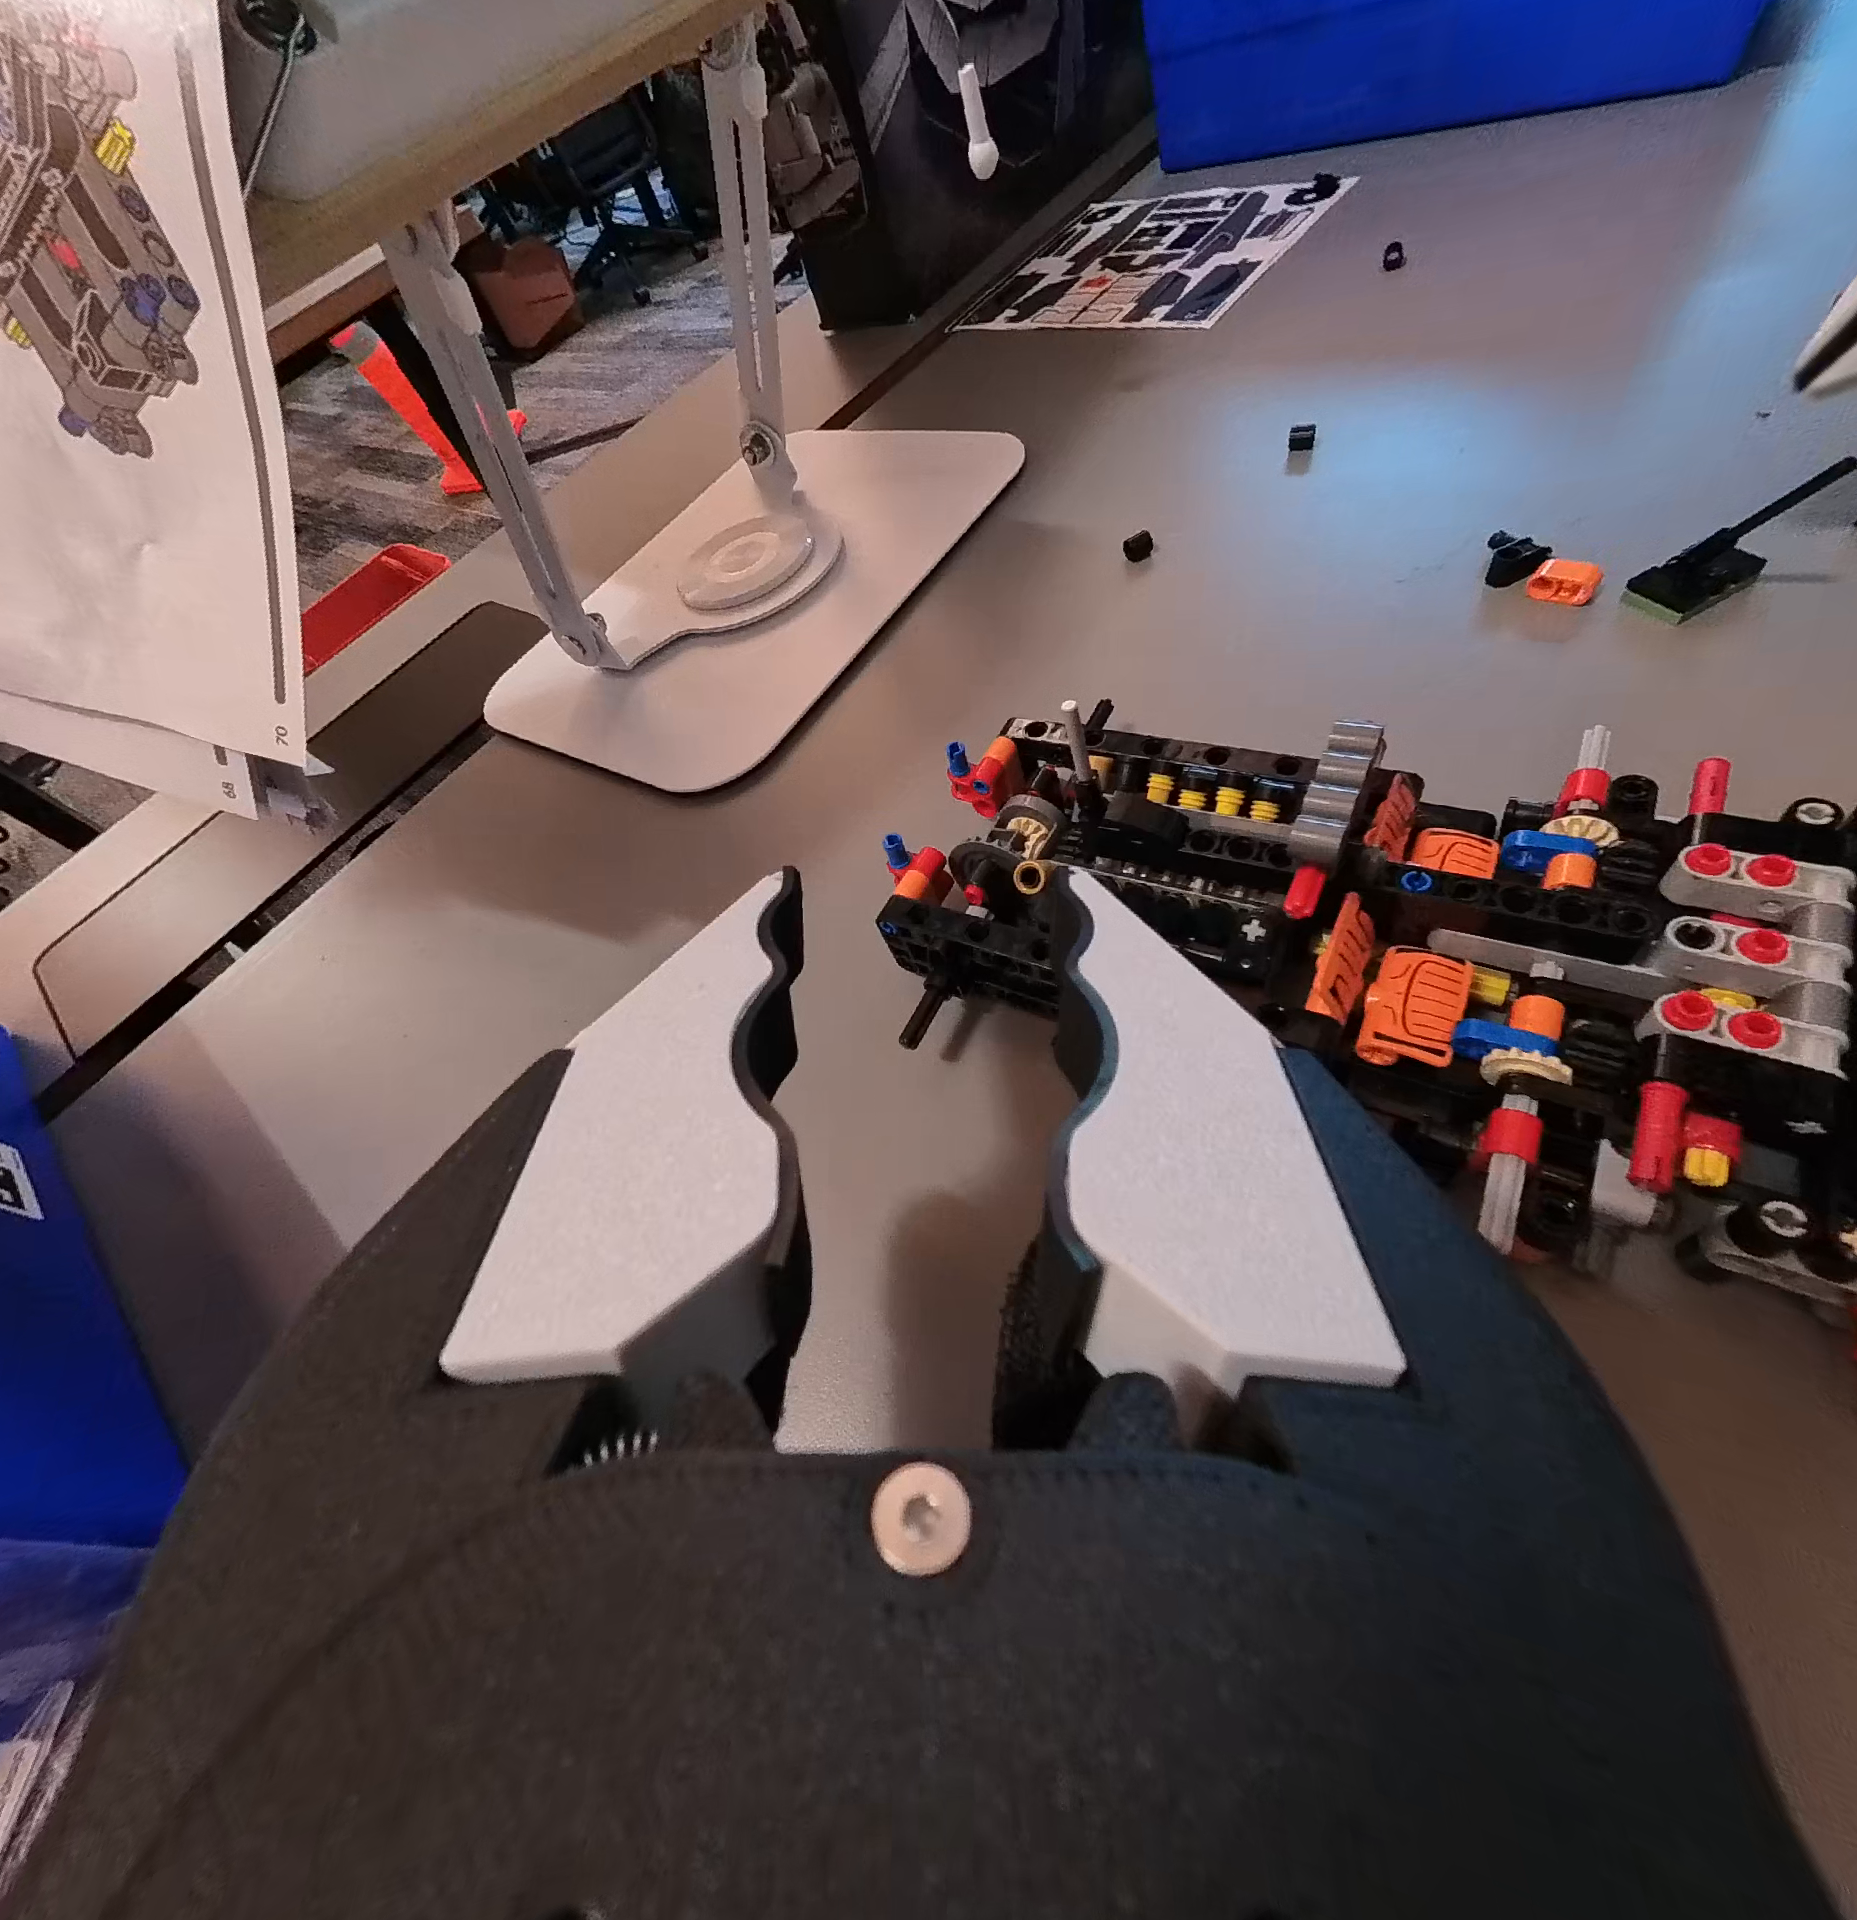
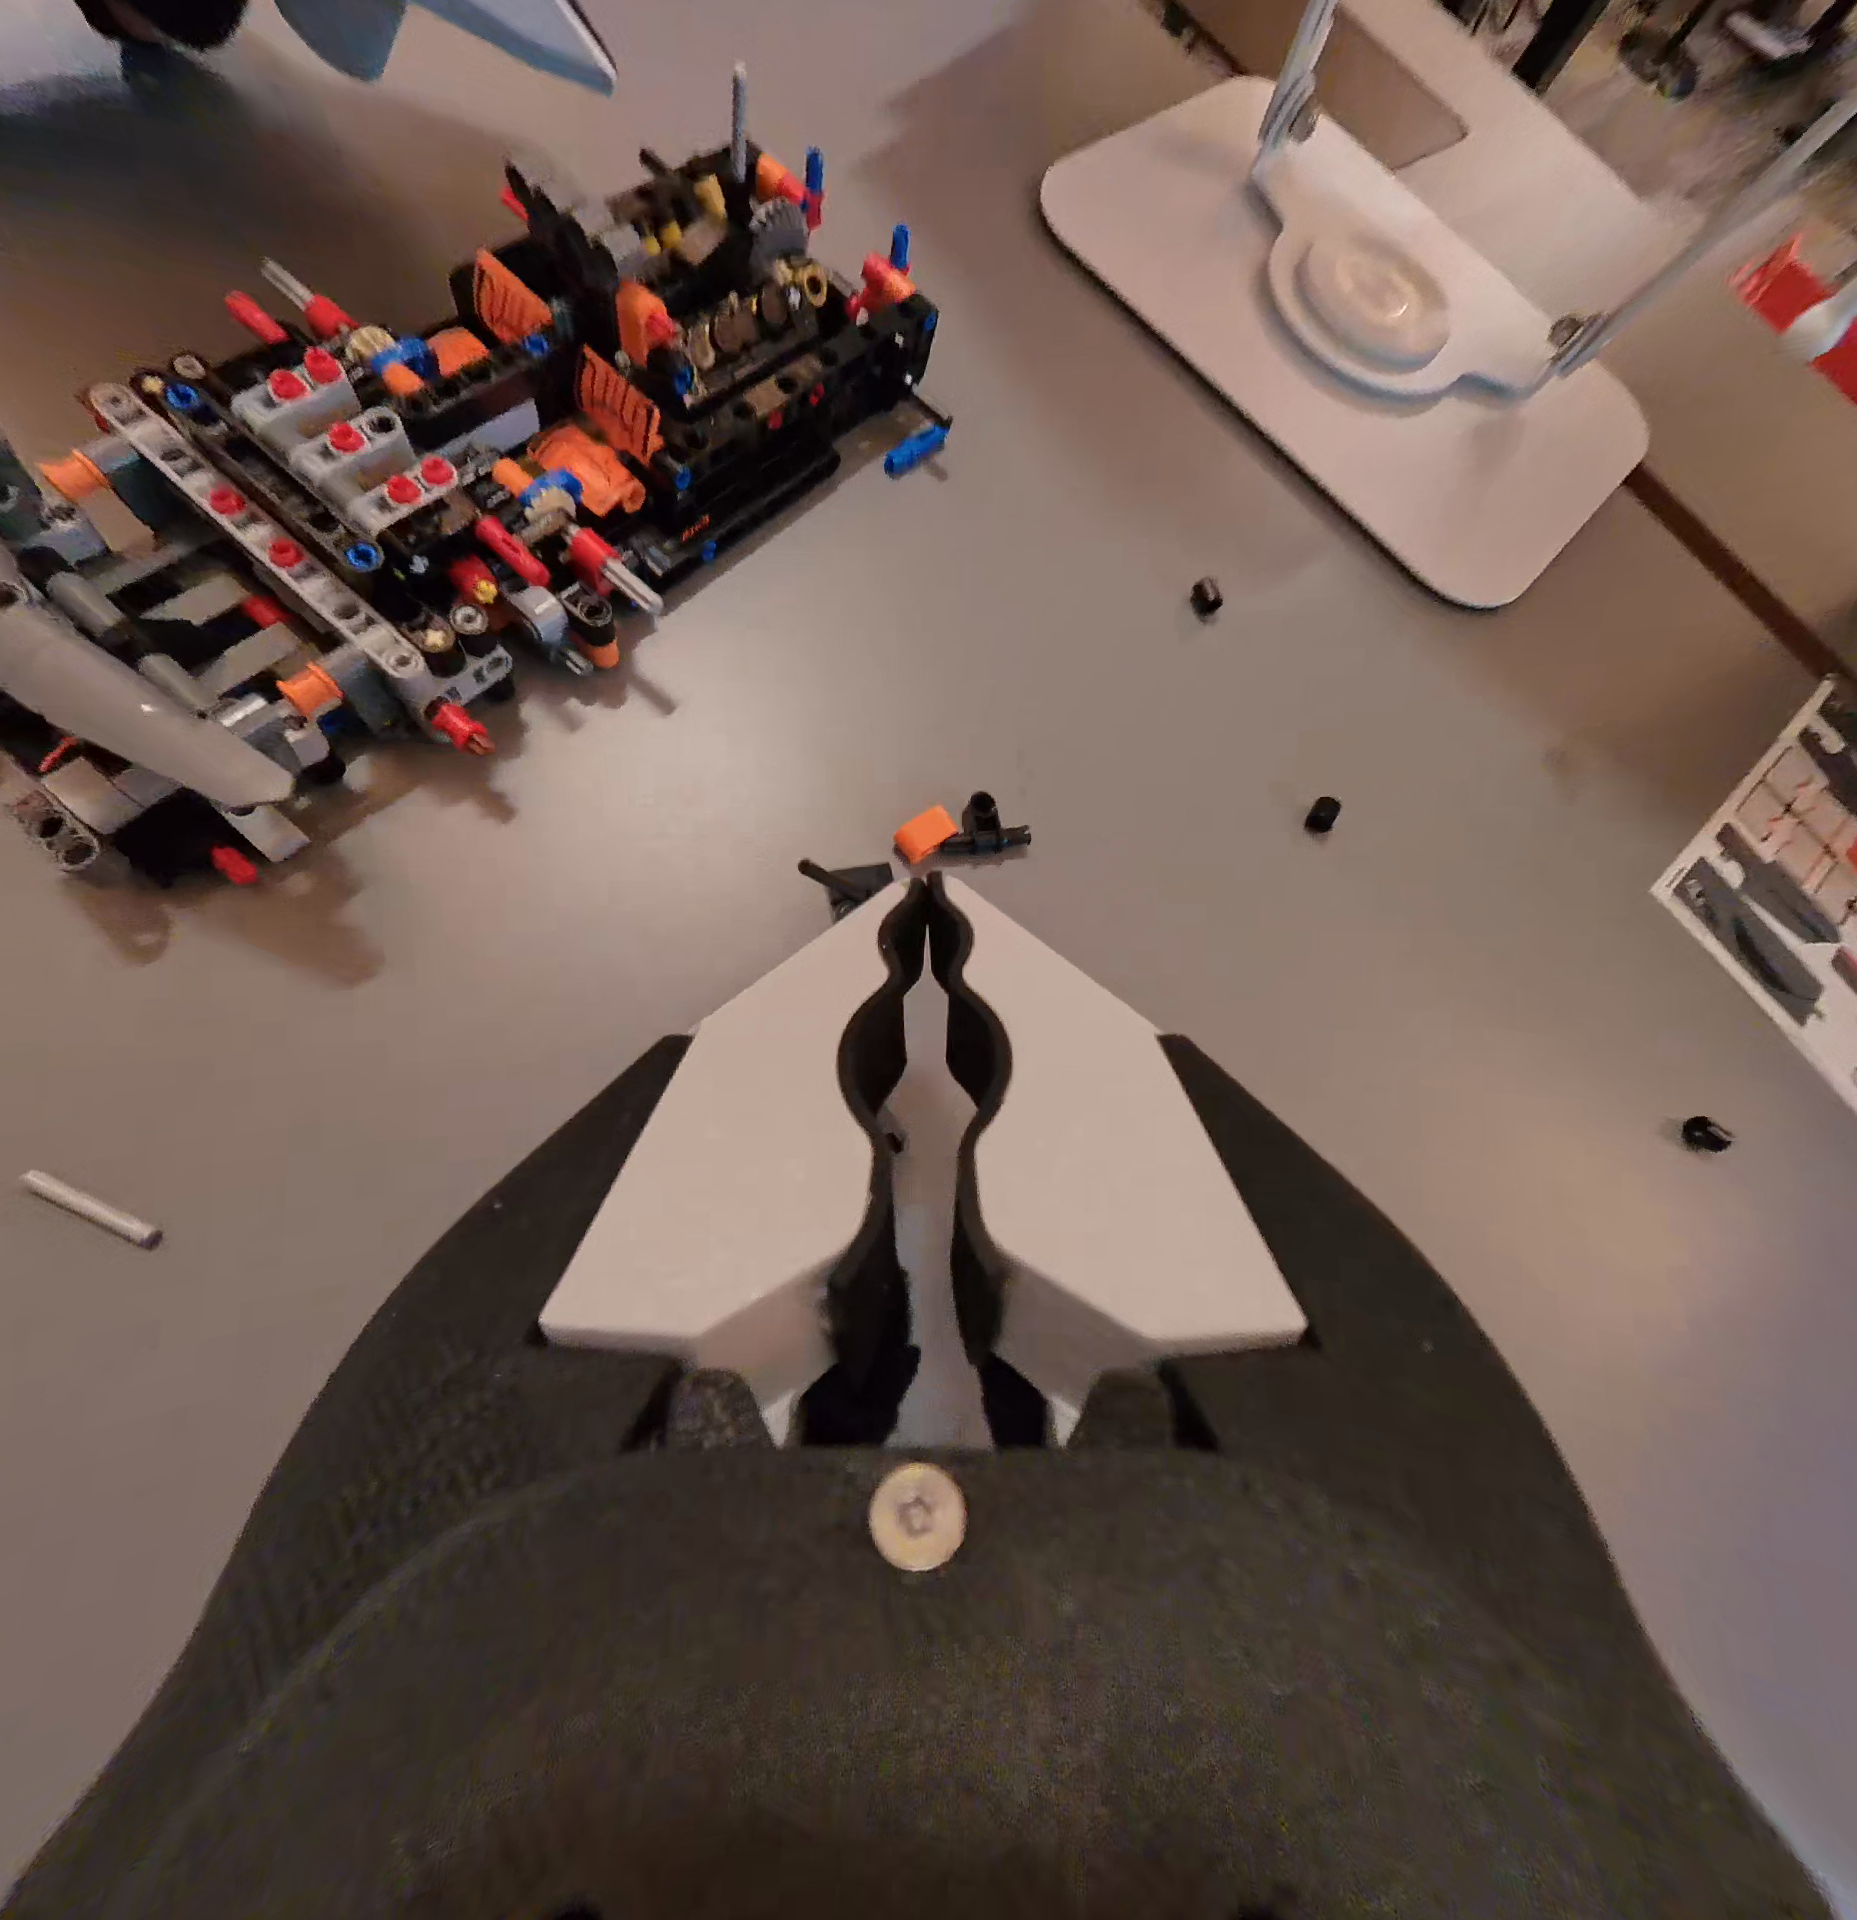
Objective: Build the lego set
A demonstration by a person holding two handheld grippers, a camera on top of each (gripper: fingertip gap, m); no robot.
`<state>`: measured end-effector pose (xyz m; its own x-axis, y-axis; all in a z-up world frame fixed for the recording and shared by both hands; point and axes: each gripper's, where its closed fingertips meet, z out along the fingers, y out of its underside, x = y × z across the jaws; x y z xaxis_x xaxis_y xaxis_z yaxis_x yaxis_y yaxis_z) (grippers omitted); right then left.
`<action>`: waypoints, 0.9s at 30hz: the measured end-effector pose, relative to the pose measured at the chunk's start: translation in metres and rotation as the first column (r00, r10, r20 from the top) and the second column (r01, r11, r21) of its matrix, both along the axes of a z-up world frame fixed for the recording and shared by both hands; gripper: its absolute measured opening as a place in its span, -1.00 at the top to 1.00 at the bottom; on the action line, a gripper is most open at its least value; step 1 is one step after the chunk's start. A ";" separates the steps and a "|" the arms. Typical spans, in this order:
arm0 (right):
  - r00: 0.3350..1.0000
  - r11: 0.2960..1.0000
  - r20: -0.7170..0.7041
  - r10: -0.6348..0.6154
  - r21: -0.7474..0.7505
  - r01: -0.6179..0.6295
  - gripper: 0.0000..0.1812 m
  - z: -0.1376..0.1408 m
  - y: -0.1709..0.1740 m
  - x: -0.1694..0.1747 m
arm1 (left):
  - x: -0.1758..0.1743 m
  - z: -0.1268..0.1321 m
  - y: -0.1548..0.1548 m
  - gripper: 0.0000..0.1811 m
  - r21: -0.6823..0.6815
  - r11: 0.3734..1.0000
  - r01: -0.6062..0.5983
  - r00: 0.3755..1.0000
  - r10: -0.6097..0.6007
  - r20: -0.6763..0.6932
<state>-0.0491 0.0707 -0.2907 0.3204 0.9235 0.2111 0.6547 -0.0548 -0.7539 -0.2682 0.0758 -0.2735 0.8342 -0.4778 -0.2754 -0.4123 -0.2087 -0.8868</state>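
The lego chassis [image 1: 1423, 935] is sitting partly built, loose pieces [image 2: 955, 831] waiting on the counter [image 2: 903, 675]; left claw [image 1: 934, 894] gaping empty, right claw [image 2: 924, 883] pinching together near them.

Lego model [image 1: 1475, 935] on table [image 1: 1215, 499], stand [image 1: 758, 613] behind

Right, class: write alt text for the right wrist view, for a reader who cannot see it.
The right gripper, its jaws closed, points at a small orange piece and black connector on a grey table. A partly built lego model sits upper left, a white stand base upper right.
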 end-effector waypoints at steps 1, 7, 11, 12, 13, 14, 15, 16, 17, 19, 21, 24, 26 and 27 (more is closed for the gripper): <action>1.000 1.000 -0.013 0.000 0.011 0.000 1.00 0.005 0.000 -0.001 | 0.000 0.000 0.000 0.50 0.000 1.000 0.000 1.000 0.000 0.001; 0.982 0.987 -0.103 0.158 0.031 -0.156 0.60 0.033 -0.037 -0.028 | -0.001 0.000 0.001 0.51 -0.003 1.000 -0.002 1.000 0.002 0.005; 0.930 0.933 -0.097 0.356 -0.020 -0.359 0.55 0.037 -0.090 -0.055 | -0.002 0.000 0.001 0.51 -0.002 1.000 -0.006 1.000 0.006 0.005; 0.912 0.914 -0.083 0.401 -0.033 -0.405 0.57 0.036 -0.104 -0.061 | -0.002 0.000 0.001 0.51 -0.002 1.000 -0.007 1.000 0.007 0.006; 0.894 0.893 -0.067 0.444 -0.047 -0.447 0.58 0.034 -0.118 -0.066 | -0.002 0.000 0.002 0.51 -0.002 1.000 -0.007 1.000 0.007 0.006; 0.877 0.875 -0.047 0.478 -0.063 -0.480 0.59 0.030 -0.130 -0.071 | -0.003 0.000 0.002 0.51 -0.002 1.000 -0.008 1.000 0.008 0.007; 0.864 0.860 -0.025 0.503 -0.079 -0.503 0.58 0.026 -0.139 -0.075 | -0.003 0.000 0.002 0.51 -0.002 1.000 -0.007 1.000 0.007 0.007; 0.852 0.848 -0.002 0.524 -0.093 -0.522 0.57 0.021 -0.147 -0.078 | -0.002 0.000 0.002 0.51 -0.001 1.000 -0.007 1.000 0.007 0.006; 0.841 0.838 0.020 0.540 -0.101 -0.536 0.57 0.017 -0.154 -0.082 | -0.002 0.000 0.002 0.51 0.000 1.000 -0.007 1.000 0.007 0.004; 0.829 0.831 0.069 0.554 -0.095 -0.548 0.58 0.008 -0.160 -0.087 | -0.002 0.000 0.001 0.51 0.002 1.000 -0.007 1.000 0.007 -0.001; 0.823 0.832 0.123 0.555 -0.087 -0.548 0.59 -0.001 -0.162 -0.089 | -0.002 0.001 0.001 0.51 0.003 1.000 -0.007 1.000 0.007 -0.002; 0.825 0.837 0.142 0.548 -0.081 -0.542 0.61 -0.006 -0.161 -0.091 | -0.002 0.002 0.001 0.51 0.007 1.000 -0.007 1.000 0.007 -0.004; 0.827 0.840 0.147 0.542 -0.072 -0.538 0.66 -0.006 -0.160 -0.092 | -0.002 0.002 0.001 0.51 0.011 1.000 -0.006 1.000 0.006 -0.008; 0.832 0.845 0.150 0.534 -0.059 -0.532 0.67 -0.005 -0.158 -0.092 | -0.002 0.003 0.001 0.51 0.013 1.000 -0.005 1.000 0.005 -0.010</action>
<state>-0.1414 -0.0869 -0.2957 -0.2579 0.9449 0.2017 0.6932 0.3264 -0.6427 -0.2698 0.0766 -0.2709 0.8337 -0.4700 -0.2898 -0.4202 -0.1995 -0.8852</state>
